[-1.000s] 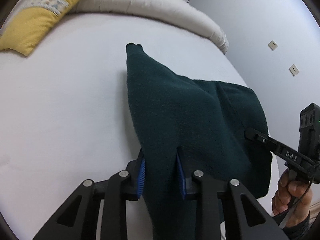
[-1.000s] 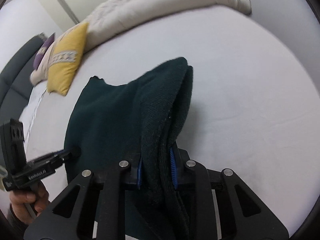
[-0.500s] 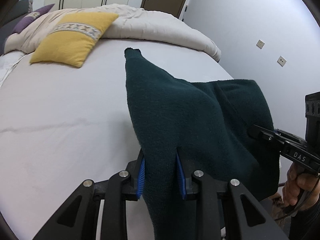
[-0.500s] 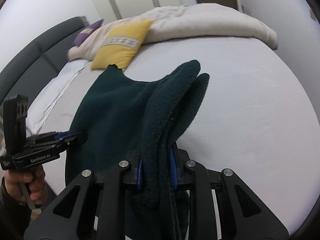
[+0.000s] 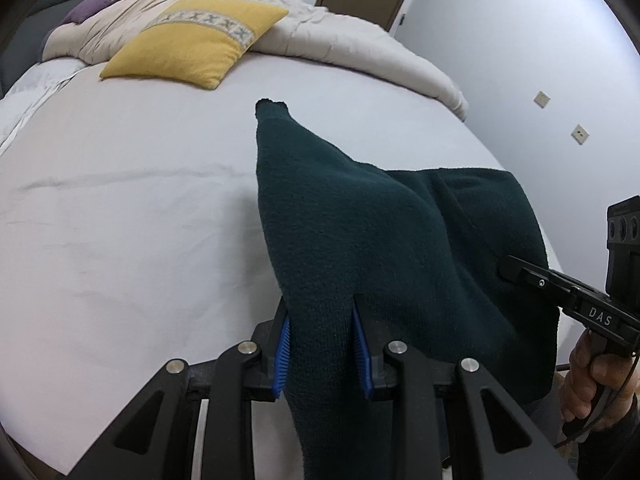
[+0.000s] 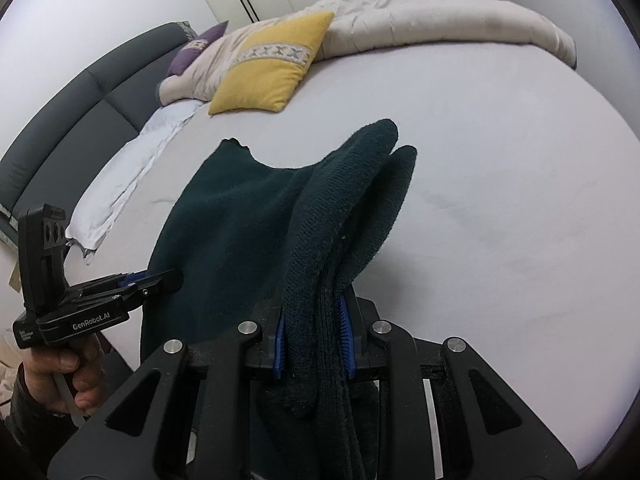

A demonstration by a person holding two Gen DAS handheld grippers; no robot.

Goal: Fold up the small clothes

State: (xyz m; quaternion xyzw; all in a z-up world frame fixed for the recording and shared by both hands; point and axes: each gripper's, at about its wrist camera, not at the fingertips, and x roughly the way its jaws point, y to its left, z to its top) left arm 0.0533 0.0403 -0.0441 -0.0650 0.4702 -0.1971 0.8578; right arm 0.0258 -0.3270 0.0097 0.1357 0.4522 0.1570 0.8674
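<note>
A dark green knitted garment [image 5: 360,232] hangs stretched between both grippers above the near edge of the bed. My left gripper [image 5: 322,350] is shut on one edge of it, blue pads pressing the cloth. My right gripper [image 6: 312,344] is shut on a bunched, doubled edge of the same garment [image 6: 240,220]. In the left wrist view the right gripper [image 5: 560,292] shows at the right, biting the cloth. In the right wrist view the left gripper [image 6: 132,286] shows at the left, held by a hand. The garment's far corner points toward the pillows.
The bed [image 5: 120,200] has a pale lilac sheet. A yellow cushion [image 5: 196,44], a purple cushion [image 6: 192,50] and a beige duvet [image 5: 360,44] lie at its far end. A dark grey headboard [image 6: 80,108] is left; a wall with sockets [image 5: 579,134] is right.
Both grippers have risen and tilted up with the garment, so more of the far bed, cushions and headboard shows. The grips on the cloth are unchanged.
</note>
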